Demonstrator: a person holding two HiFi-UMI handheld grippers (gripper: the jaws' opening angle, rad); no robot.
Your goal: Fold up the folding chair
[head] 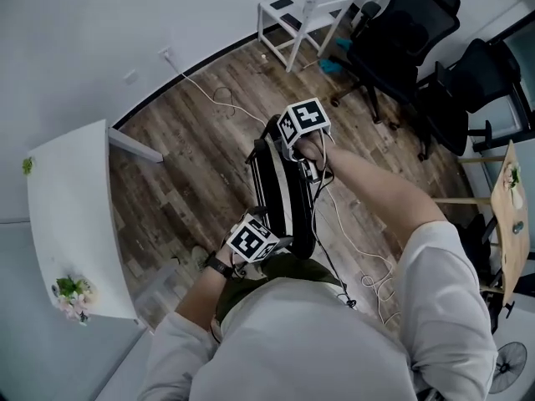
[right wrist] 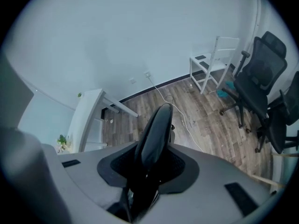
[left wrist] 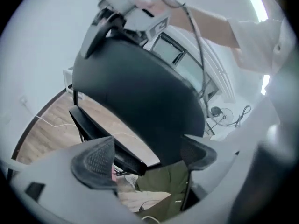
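In the middle of the head view, over the wood floor (head: 180, 170), the black folding chair (head: 280, 186) stands almost flat, its panels close together and seen edge-on, held between the person's two arms. The right gripper (head: 303, 144) sits at the chair's upper end in the frame, and the left gripper (head: 269, 242) is at its lower end, close against the person's body.

In the right gripper view, a black padded panel of the chair (right wrist: 156, 134) rises edge-on from between the jaws. The right gripper (right wrist: 149, 164) is clenched on it, a pad lying against each side.

In the left gripper view, the left gripper (left wrist: 147, 155) has its jaws spread wide. The chair's broad black panel (left wrist: 140, 92) fills the centre of the frame, and its lower edge and a dark frame bar reach down between the pads. Floor shows between the left pad and the panel, so nothing is clamped.

A white table (head: 71, 199) with a small bunch of flowers (head: 73, 295) runs along the left of the head view. A white chair (head: 305, 11) and black office chairs (head: 401, 32) stand at the upper right, and a cable (head: 226, 98) trails across the floor.
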